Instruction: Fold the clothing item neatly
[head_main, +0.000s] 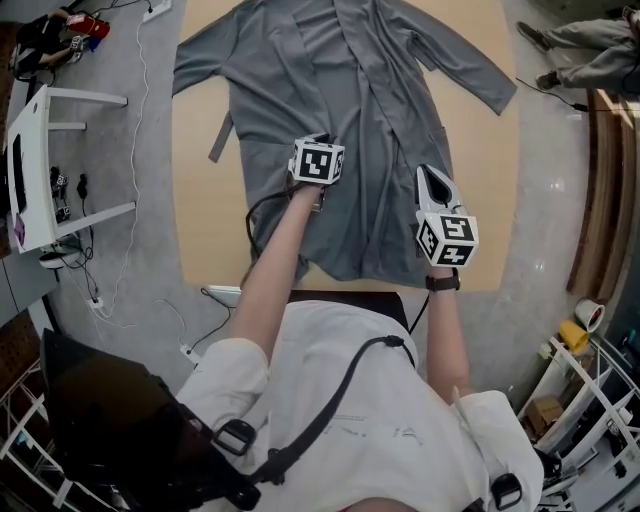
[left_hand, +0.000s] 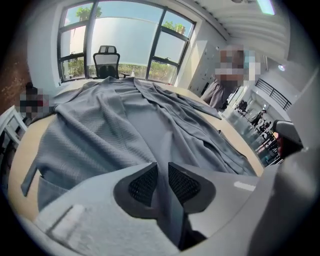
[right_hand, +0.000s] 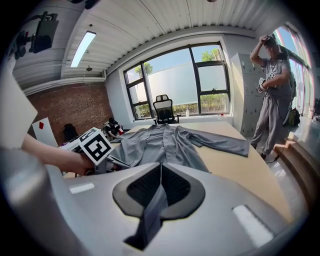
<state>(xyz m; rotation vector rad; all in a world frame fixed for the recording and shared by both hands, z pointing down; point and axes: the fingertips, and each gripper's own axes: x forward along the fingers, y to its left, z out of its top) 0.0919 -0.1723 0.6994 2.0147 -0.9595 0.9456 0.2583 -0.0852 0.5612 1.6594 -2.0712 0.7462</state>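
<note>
Tan table (head_main: 195, 220) in a bright windowed room, with the grey garment (head_main: 300, 80) spread flat on it, sleeves out
The first fold is in hand: the right gripper (right_hand: 160, 182) is clamped on a pinch of cloth near the hem, while the left gripper (left_hand: 162, 180) has its jaws slightly parted with cloth between them, seemingly loose; next, the left needs a firm grip so both can lift together

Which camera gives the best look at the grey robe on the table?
The head view: it looks down on the grey robe, showing both sleeves spread and the body down to the hem. The left gripper view sees its body close up, stretching away; the right gripper view sees it low and flat, one sleeve stretched out.
</note>
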